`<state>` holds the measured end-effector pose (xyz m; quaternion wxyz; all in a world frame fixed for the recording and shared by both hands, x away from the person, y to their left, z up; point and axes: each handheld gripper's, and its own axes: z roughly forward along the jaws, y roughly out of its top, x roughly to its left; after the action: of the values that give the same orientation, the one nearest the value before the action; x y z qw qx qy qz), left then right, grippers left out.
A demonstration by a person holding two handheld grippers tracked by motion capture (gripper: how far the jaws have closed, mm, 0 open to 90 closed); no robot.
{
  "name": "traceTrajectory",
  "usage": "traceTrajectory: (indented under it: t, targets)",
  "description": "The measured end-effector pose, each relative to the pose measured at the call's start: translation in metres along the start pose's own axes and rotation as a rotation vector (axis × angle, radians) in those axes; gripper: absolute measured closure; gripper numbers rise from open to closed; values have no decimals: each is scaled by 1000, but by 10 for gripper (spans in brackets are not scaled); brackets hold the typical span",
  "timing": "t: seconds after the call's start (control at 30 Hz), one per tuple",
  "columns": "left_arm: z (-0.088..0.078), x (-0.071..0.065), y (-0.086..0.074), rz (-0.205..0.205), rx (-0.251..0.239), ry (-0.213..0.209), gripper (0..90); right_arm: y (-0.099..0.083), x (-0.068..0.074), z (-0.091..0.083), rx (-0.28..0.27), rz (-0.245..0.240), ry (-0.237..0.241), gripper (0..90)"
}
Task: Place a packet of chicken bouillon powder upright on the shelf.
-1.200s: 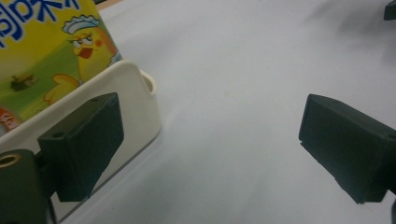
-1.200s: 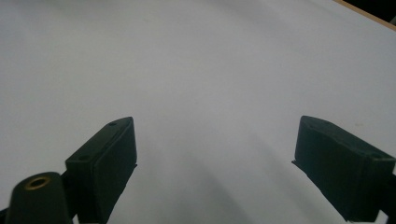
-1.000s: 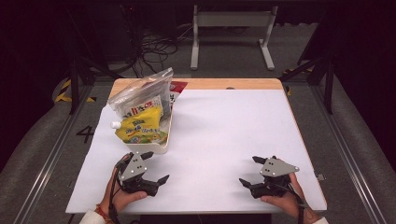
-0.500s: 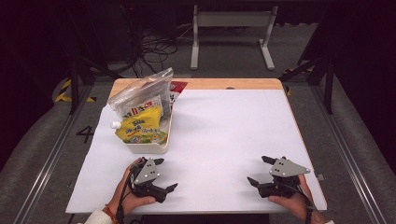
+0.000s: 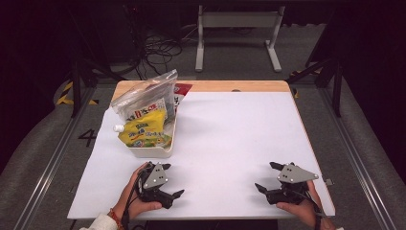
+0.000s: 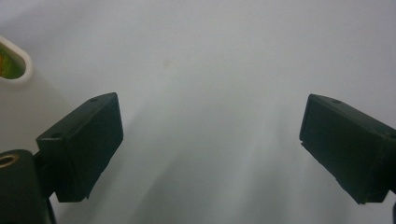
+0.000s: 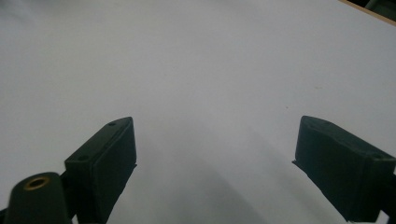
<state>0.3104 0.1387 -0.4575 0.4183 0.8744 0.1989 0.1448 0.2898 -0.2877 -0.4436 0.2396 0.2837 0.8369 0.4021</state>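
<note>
My left gripper [image 5: 173, 180] rests low over the white table sheet [image 5: 230, 139] near the front edge, held by a hand, jaws open and pointing right. In the left gripper view the left gripper [image 6: 210, 105] has nothing between its black fingers [image 6: 86, 140], and a corner of the white tray [image 6: 16, 65] shows at the upper left. My right gripper [image 5: 266, 176] sits near the front right, jaws open and pointing left. In the right gripper view the right gripper [image 7: 215, 123] spans bare white sheet.
A white tray [image 5: 149, 152] stands at the left of the table, just beyond the left gripper. It holds a yellow spouted pouch [image 5: 143, 132] and a clear plastic bag of snacks [image 5: 143, 94]. A red packet [image 5: 182, 88] lies behind it. Wooden table edge [image 5: 239, 86] at the back.
Both grippers have shifted a little to the right and toward the near edge of the table. Their jaws have stayed open.
</note>
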Motion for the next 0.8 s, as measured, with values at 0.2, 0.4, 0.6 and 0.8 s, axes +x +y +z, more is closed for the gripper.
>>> traceTrajectory:
  t: [0.2, 0.4, 0.6, 0.8]
  targets:
    - [-4, 2, -1, -7, -6, 8, 68, 1, 2, 0, 1, 5, -2, 126]
    - [-6, 4, 0, -15, -21, 12, 68, 1, 3, 0, 2, 2, -2, 126]
    - [-7, 7, 1, -19, -25, 20, 68, 0, 1, -1, -2, 6, -3, 126]
    - [-8, 9, 1, -26, -25, 28, 68, 0, 2, 0, 3, 4, 3, 126]
